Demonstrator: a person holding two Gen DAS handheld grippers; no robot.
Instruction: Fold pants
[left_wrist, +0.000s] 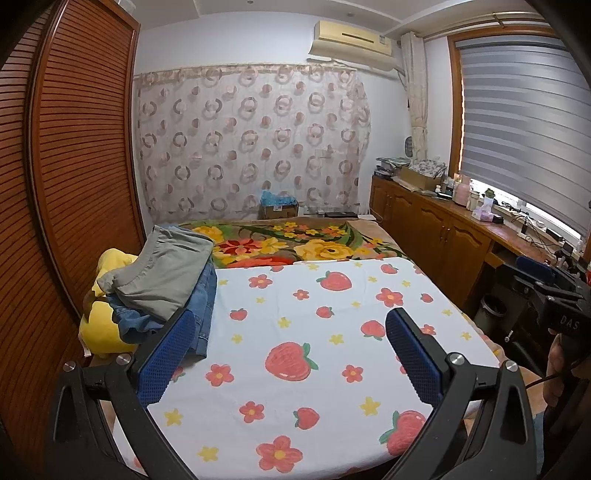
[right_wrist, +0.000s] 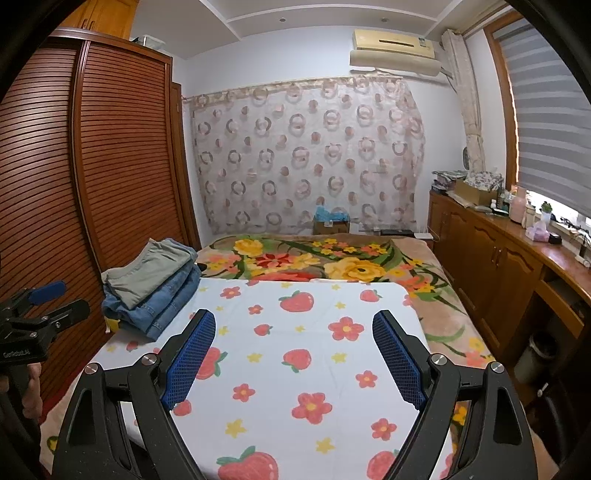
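— Both the left gripper (left_wrist: 291, 354) and right gripper (right_wrist: 293, 354) hang with jaws spread, grasping nothing, above the strawberry-print white sheet (right_wrist: 314, 332).

— And the pants?

— Folded grey and blue denim pants (right_wrist: 155, 280) lie stacked far left on the bed, beyond both.

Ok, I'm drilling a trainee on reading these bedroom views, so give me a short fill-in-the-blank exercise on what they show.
1. The stack of folded pants has a grey pair lying on top of ____ denim ones.
2. Both the left hand-held gripper and the right hand-held gripper have their jaws ____.
3. The white cloth spread on the bed is printed with flowers and ____.
4. The stack sits on the side of the bed nearest the ____.

Missing words: blue; open; strawberries; wardrobe
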